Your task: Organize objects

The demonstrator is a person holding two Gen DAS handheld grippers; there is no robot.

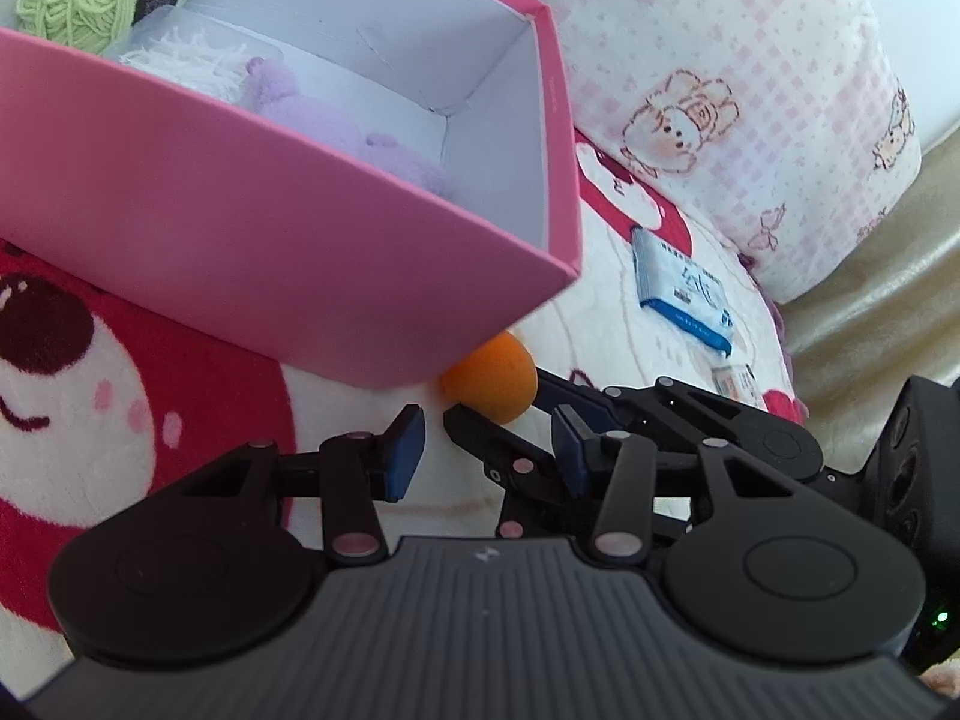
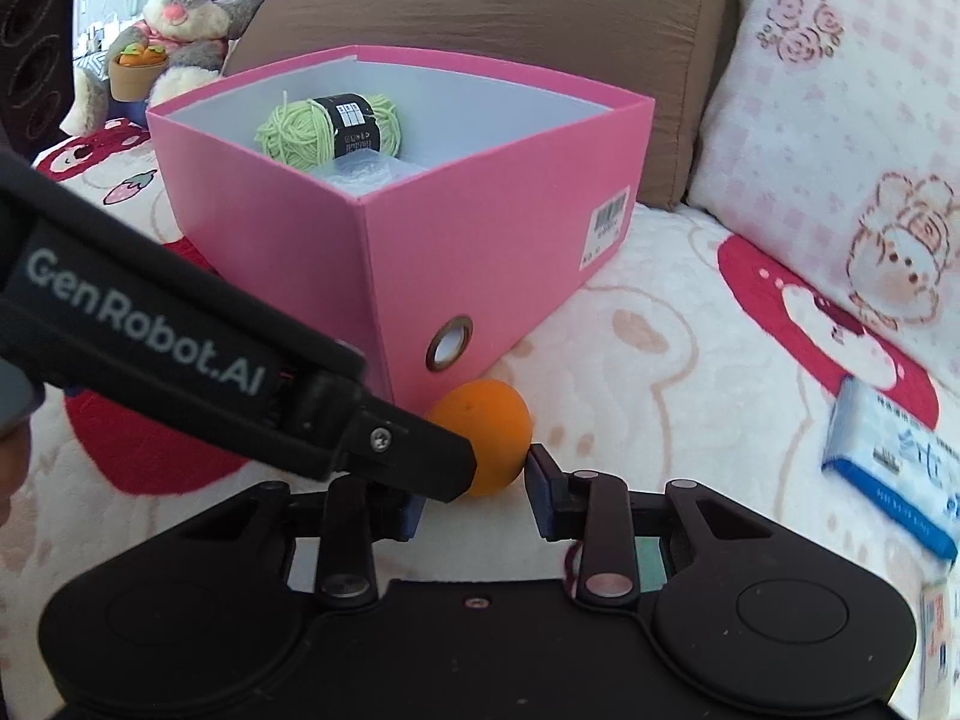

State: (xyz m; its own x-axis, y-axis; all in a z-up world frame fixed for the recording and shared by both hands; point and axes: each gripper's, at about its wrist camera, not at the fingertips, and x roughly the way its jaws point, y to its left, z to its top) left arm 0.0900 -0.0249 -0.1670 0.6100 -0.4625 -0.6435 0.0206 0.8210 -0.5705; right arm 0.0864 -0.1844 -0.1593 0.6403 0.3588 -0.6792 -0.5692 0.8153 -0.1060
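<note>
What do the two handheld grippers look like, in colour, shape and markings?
Both are matte black. The left gripper has a ribbed body, two round discs, linkage arms with silvery pins, and dark blue pads. The right gripper is built alike, with blue pads. In the right wrist view, the left gripper's side carries pale "GenRobot.AI" lettering and a small screw.
</note>
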